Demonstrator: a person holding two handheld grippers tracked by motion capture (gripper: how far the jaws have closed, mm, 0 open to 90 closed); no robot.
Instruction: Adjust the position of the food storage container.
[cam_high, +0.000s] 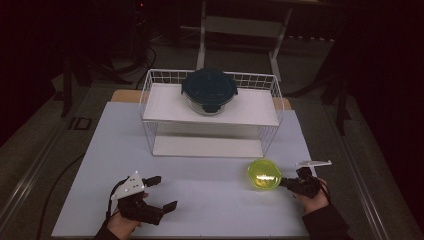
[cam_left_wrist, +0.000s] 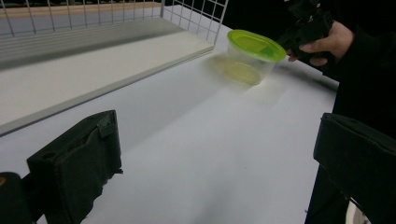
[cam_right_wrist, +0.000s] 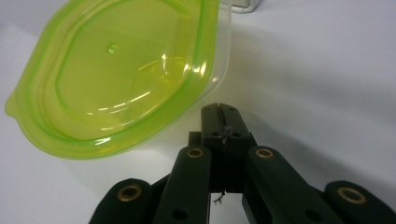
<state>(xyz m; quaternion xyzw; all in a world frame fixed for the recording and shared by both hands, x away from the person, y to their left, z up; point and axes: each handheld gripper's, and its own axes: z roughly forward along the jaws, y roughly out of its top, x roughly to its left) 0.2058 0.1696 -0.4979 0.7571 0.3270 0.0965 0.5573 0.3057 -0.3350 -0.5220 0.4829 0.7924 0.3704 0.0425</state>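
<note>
Right hand-held gripper (cam_right_wrist: 219, 112), jaws closed, grips green-lidded container (cam_right_wrist: 116, 74) rim.

You are at a lab test bench, not a home. The pale table (cam_high: 200, 200) stands alone on a grey floor in a dark room, lit only from above. Cables (cam_high: 145, 55) trail across the floor behind it, and a metal frame (cam_high: 240, 30) stands at the back. The 1 wire rack (cam_high: 210, 112) sits staged at mid-table.
</note>
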